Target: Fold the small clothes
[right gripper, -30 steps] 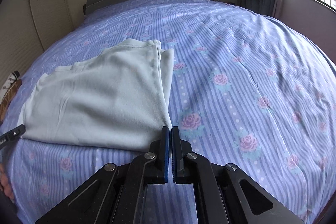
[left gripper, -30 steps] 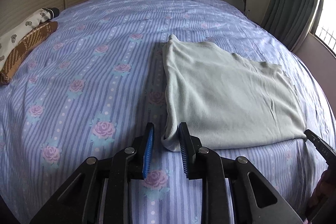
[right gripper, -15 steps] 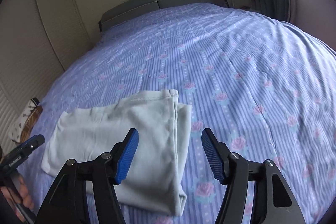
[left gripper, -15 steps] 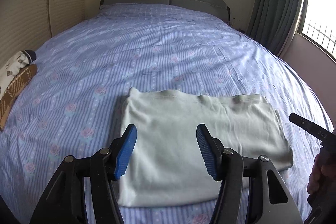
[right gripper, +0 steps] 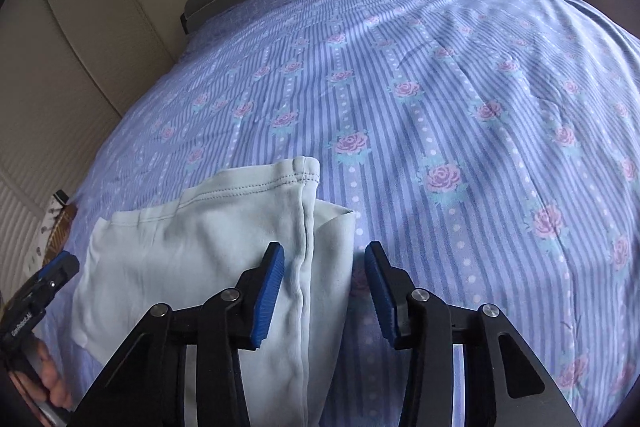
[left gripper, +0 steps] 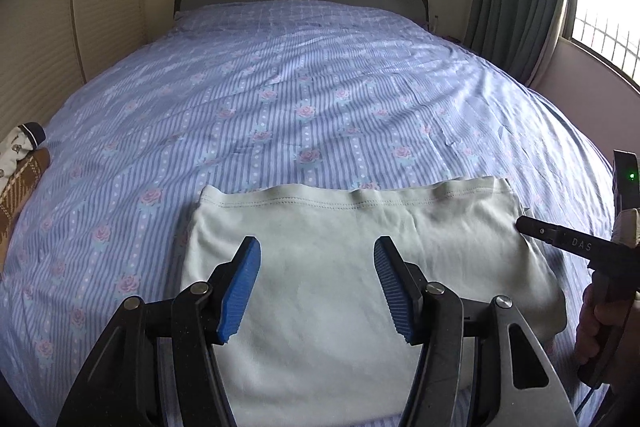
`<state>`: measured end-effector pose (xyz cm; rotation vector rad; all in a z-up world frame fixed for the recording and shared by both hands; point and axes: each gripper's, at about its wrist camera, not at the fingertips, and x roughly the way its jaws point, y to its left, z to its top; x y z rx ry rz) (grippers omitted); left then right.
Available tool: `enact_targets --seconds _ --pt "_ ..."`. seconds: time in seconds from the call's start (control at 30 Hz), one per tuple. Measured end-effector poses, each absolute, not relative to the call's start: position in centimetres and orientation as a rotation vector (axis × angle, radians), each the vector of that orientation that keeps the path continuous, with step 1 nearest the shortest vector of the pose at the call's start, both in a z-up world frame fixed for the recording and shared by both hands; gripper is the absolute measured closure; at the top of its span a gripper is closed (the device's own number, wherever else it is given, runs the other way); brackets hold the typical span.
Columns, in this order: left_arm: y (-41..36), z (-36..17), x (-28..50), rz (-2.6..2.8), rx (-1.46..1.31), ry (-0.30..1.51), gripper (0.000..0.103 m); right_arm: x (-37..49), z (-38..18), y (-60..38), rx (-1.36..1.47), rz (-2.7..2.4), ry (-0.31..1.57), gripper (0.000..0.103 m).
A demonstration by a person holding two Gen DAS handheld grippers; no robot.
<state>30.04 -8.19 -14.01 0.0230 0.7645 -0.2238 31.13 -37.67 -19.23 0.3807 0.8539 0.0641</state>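
A pale green garment (left gripper: 320, 267) lies folded into a flat rectangle on the bed (left gripper: 300, 87), near the front edge, with its stitched hem turned toward the headboard. That placement probably suits the job: the striped sheet gives a broad, flat surface where each fold can be laid down and checked.

The left claw (left gripper: 316, 291) hangs over the middle of the cloth with its blue pads spread apart and nothing between them. It touches no fabric, so the fold under it looks set down and let go.

The right claw (right gripper: 324, 293) sits over the garment's right edge, where the layers stack into a thick doubled strip (right gripper: 316, 267). Its jaws have just been closing somewhat, yet a clear gap remains and the pads press on nothing; the cloth edge lies below the gap, not in it. Lined up over that edge, it seems ready either to tidy the loose flap or to start a further fold.

At the far left of the bed, other clothes (left gripper: 20, 163) wait in a small pile, well apart from this piece, likely so they stay out of the working area.
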Motion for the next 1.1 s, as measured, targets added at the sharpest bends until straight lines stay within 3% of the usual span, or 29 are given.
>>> enact_targets --seconds 0.07,0.23,0.47,0.8,1.1 --pt "-8.1 -13.9 29.8 -0.224 0.017 0.761 0.045 31.2 -19.2 -37.5 0.386 0.083 0.859 0.079" --pt "-7.7 -13.2 29.5 -0.218 0.019 0.757 0.045 30.9 -18.4 -36.4 0.331 0.081 0.844 0.092" --pt "-5.1 -11.1 27.9 -0.197 -0.001 0.747 0.045 29.0 -14.7 -34.7 0.311 0.042 0.774 0.094" --pt "1.6 -6.7 23.8 -0.158 -0.069 0.689 0.045 29.3 -9.8 -28.1 0.279 0.089 0.804 0.094" --pt "7.6 -6.0 21.2 -0.119 -0.138 0.662 0.045 31.4 -8.3 -18.1 0.235 0.209 0.879 0.094"
